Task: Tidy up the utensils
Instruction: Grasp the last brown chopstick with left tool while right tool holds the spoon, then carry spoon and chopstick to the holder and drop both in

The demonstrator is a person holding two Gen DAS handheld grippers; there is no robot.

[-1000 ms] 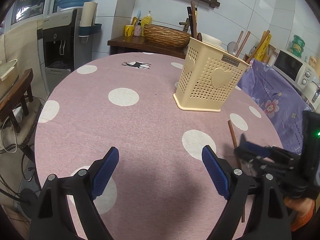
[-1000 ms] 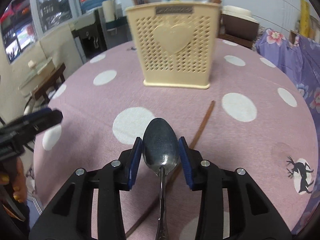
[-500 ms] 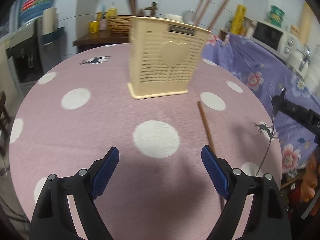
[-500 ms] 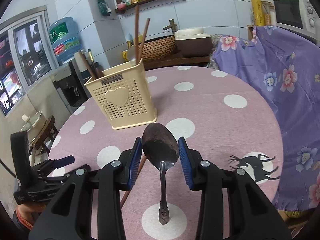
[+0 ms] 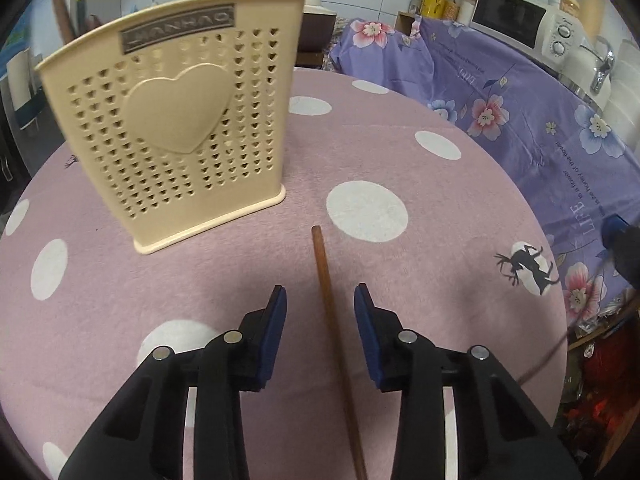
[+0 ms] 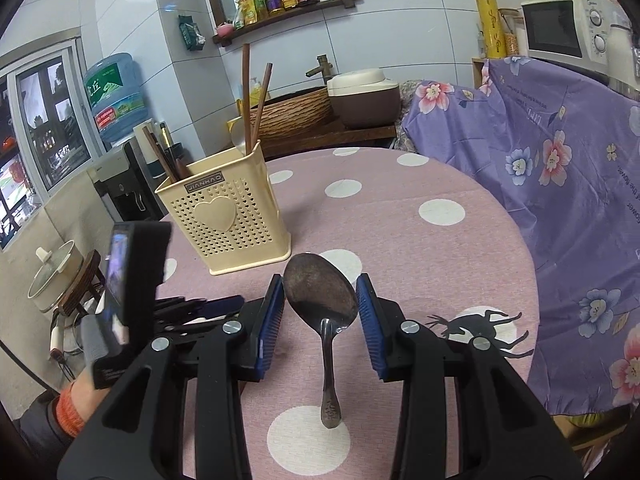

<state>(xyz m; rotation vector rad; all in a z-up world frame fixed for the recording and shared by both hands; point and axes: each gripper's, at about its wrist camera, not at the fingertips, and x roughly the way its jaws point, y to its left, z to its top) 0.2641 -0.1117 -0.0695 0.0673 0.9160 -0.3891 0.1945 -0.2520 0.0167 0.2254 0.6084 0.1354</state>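
The holder (image 5: 168, 136) stands upright toward the tabletop's (image 5: 460, 216) far left side. The left gripper (image 5: 320, 304) tilts steeply down, its jaws closing astride a chopstick (image 5: 326, 280) lying flat (pads not touching it). The right gripper (image 6: 320, 304), raised over the near edge, clamps a spoon (image 6: 322, 300) by its bowl, handle hanging down.
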